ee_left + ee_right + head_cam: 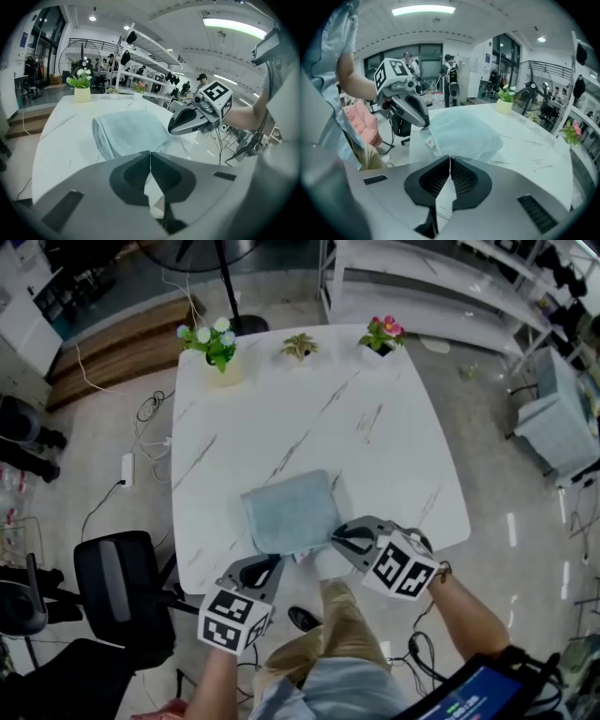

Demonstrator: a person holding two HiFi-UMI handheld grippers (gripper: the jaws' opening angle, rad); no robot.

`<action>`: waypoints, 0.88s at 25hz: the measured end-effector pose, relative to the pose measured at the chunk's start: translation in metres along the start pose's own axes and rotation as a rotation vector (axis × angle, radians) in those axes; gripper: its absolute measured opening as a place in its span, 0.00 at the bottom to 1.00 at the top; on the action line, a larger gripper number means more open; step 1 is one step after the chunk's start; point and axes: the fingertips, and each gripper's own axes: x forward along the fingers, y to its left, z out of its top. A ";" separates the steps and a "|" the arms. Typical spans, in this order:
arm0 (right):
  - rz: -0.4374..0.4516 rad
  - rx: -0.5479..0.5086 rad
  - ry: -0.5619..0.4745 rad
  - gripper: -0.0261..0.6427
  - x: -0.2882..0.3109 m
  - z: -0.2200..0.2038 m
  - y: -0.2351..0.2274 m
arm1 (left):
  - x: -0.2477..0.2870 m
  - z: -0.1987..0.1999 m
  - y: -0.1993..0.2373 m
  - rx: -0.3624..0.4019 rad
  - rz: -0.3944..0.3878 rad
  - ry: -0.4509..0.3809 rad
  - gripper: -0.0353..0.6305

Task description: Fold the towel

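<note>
A pale blue towel (pixel 291 510) lies folded on the white marble table (pixel 375 427), close to the front edge. My left gripper (pixel 278 561) is shut on the towel's near edge, toward the left corner; in its own view the tips (pixel 150 153) meet right at the towel (pixel 129 131). My right gripper (pixel 336 538) is shut on the near right corner, and its tips (pixel 450 158) close at the rim of the towel (pixel 464 133). A white label (pixel 430 140) hangs off the towel near the left gripper (pixel 426 124).
Three small potted plants (pixel 216 343) (pixel 300 346) (pixel 382 334) stand along the table's far edge. A black office chair (pixel 122 587) sits on the floor at the left. A fan stand (pixel 230 296) and white shelving (pixel 422 287) lie beyond the table.
</note>
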 end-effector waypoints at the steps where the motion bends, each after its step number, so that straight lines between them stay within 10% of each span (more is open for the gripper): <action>1: -0.019 0.043 -0.022 0.08 -0.009 0.005 -0.004 | -0.009 0.005 -0.002 0.006 0.009 -0.016 0.07; 10: -0.310 0.259 -0.410 0.09 -0.111 0.130 -0.035 | -0.132 0.130 -0.009 0.035 0.231 -0.435 0.07; 16: -0.478 0.172 -0.670 0.09 -0.186 0.246 -0.033 | -0.233 0.233 -0.020 0.109 0.424 -0.749 0.07; 22: -0.554 0.129 -0.763 0.07 -0.214 0.273 -0.015 | -0.284 0.257 -0.025 0.156 0.559 -0.879 0.07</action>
